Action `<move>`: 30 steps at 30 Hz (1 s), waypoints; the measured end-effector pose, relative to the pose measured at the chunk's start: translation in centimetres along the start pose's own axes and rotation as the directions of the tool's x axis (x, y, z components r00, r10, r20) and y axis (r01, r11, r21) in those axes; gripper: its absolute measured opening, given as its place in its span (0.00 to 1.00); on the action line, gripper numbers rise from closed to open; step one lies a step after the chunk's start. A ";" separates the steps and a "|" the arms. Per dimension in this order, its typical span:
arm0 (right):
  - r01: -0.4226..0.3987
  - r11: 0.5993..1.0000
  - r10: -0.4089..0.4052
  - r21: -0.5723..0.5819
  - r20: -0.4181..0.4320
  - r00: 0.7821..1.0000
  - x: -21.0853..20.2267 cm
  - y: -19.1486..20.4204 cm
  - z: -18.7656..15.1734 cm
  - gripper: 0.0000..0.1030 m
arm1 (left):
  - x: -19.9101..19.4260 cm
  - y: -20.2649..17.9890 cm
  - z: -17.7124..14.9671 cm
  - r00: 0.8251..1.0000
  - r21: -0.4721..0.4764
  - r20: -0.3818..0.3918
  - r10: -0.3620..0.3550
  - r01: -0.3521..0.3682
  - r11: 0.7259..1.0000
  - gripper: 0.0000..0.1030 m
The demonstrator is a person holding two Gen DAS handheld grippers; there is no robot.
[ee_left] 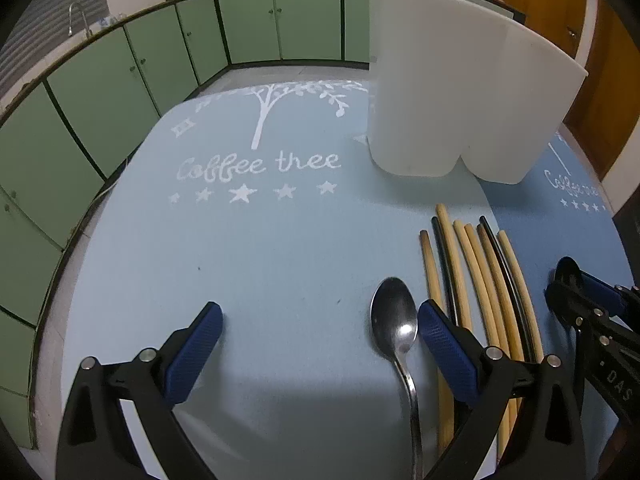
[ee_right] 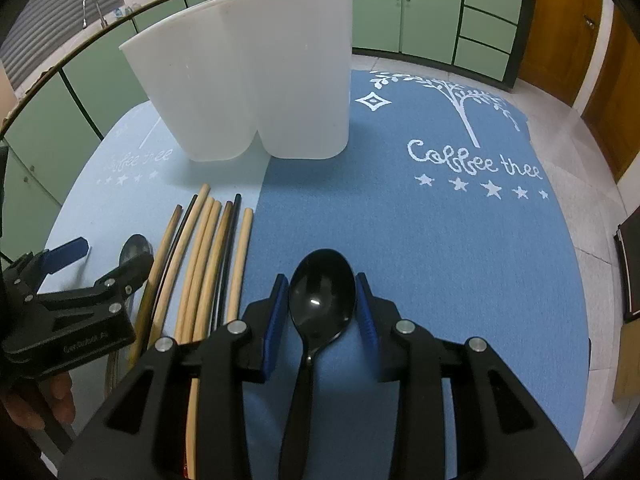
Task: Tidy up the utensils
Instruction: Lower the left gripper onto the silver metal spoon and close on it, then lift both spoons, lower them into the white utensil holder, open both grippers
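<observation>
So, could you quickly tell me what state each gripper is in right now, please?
Left gripper: open, holding nothing; shiny metal spoon lies between its fingers.
Right gripper: shut on glossy black plastic spoon.

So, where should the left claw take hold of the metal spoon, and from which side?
Grip the metal spoon at its thin neck just below the bowl, coming from above. It lies flat on the mat, bowl up, with chopsticks close on its right, so the left claw should straddle the handle crosswise.
</observation>
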State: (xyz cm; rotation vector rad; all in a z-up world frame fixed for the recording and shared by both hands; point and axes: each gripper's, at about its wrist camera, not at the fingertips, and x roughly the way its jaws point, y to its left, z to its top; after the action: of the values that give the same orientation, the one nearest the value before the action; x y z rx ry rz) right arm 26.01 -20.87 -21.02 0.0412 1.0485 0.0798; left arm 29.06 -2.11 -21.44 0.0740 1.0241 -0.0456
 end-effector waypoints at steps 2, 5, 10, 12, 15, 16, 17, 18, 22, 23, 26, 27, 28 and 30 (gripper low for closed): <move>0.004 1.000 -0.004 -0.002 0.001 1.000 0.0 0.1 0.0 0.32 | 0.1 0.0 -0.2 1.000 -0.009 -0.001 -0.004 0.004 1.000 0.94; 0.003 1.000 -0.003 -0.003 0.001 1.000 0.0 0.1 0.1 0.32 | 0.4 0.2 0.2 1.000 -0.018 0.000 -0.004 0.004 1.000 0.94; -0.003 1.000 0.003 -0.009 -0.005 1.000 0.1 0.0 0.3 0.32 | 0.3 0.3 0.3 1.000 -0.024 -0.008 -0.019 0.019 1.000 0.90; -0.009 1.000 0.009 -0.012 -0.011 1.000 0.2 0.0 0.4 0.32 | 0.2 0.4 0.3 1.000 -0.024 -0.004 -0.031 0.031 0.999 0.84; -0.018 1.000 0.018 -0.012 -0.023 1.000 0.3 -0.2 0.6 0.32 | -0.1 0.0 0.4 0.999 -0.011 0.004 -0.046 0.046 0.999 0.68; -0.020 1.000 0.020 -0.014 -0.025 0.999 0.3 -0.2 0.7 0.31 | -0.3 -0.1 0.4 0.998 -0.004 0.009 -0.055 0.055 0.999 0.57; -0.023 1.000 0.023 -0.016 -0.026 0.999 0.3 -0.2 0.7 0.31 | -0.5 -0.2 0.4 0.998 0.002 0.012 -0.059 0.059 0.998 0.47; -0.026 0.999 0.026 -0.019 -0.025 0.999 0.3 -0.3 0.7 0.31 | -0.6 -0.3 0.4 0.998 0.009 0.016 -0.061 0.061 0.998 0.42; -0.056 0.998 0.056 -0.003 -0.012 0.998 -0.1 -0.7 0.6 0.31 | -1.2 -0.3 0.2 0.994 0.012 0.032 -0.106 0.105 0.994 0.27; -0.068 0.998 0.068 -0.002 -0.002 0.998 -0.3 -0.8 0.5 0.31 | -1.6 -0.3 -0.1 0.990 0.005 0.041 -0.133 0.133 0.991 0.27; -0.093 0.996 0.094 -0.017 0.060 0.994 -1.8 -1.0 0.2 0.30 | -3.0 0.4 -0.7 0.978 -0.004 0.101 -0.181 0.182 0.983 0.27; -0.098 0.995 0.100 -0.025 0.086 0.991 -2.4 -1.0 0.2 0.30 | -3.5 0.4 -0.9 0.975 0.000 0.119 -0.187 0.188 0.982 0.27; -0.104 0.994 0.107 -0.032 0.111 0.988 -3.0 -1.0 0.2 0.30 | -4.2 0.6 -1.1 0.970 0.004 0.148 -0.193 0.195 0.981 0.27; -0.123 0.992 0.127 -0.037 0.151 0.980 -4.0 -1.1 0.4 0.30 | -5.5 0.7 -1.6 0.960 0.005 0.196 -0.201 0.204 0.979 0.27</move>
State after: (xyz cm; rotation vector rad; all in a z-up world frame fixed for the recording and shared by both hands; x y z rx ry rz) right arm 24.41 -22.33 -17.41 0.0869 0.8903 0.2023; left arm 24.85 -1.22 -17.51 -0.0489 0.8316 -0.2277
